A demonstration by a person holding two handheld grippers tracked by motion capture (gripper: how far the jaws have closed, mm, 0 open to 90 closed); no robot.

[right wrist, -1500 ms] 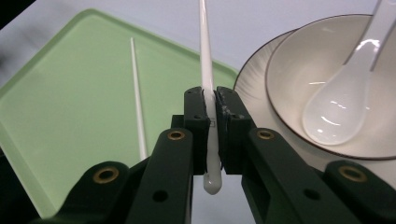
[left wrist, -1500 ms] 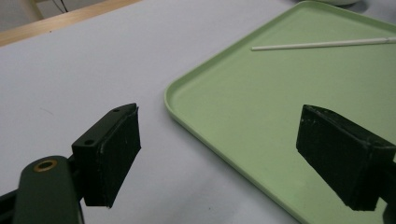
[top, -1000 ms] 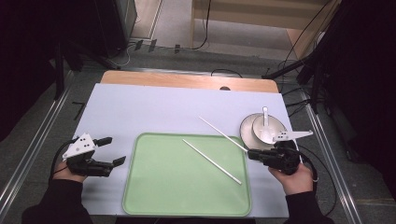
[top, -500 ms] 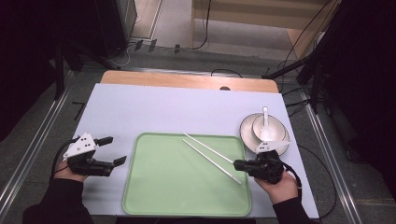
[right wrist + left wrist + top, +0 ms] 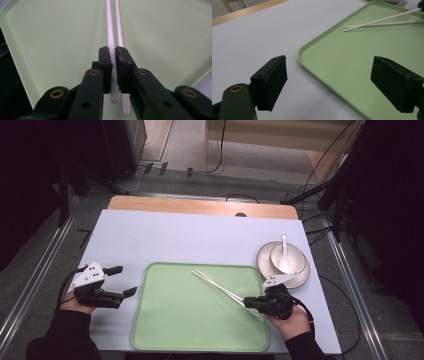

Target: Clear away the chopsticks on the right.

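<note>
Two white chopsticks [image 5: 220,289] lie close together over the green tray [image 5: 175,320], running diagonally toward its far middle. My right gripper [image 5: 248,302] is low over the tray's right part and shut on the near end of one chopstick [image 5: 109,30]. The other chopstick [image 5: 119,30] lies loose beside it and passes under the right jaw. From the left gripper view the held chopstick [image 5: 387,17] slants up toward the right gripper, and its far tip meets the loose one. My left gripper [image 5: 126,280] rests on the table left of the tray, open and holding nothing [image 5: 332,82].
A white bowl with a white spoon [image 5: 284,255] in it sits on a plate [image 5: 300,277] at the table's right, just beyond my right hand. The tray's raised rim [image 5: 312,67] runs close to my left gripper. A wooden strip edges the far side of the table.
My right gripper has moved left and down from beside the bowl to over the tray, bringing its chopstick alongside the one lying there. The left gripper has stayed put.
</note>
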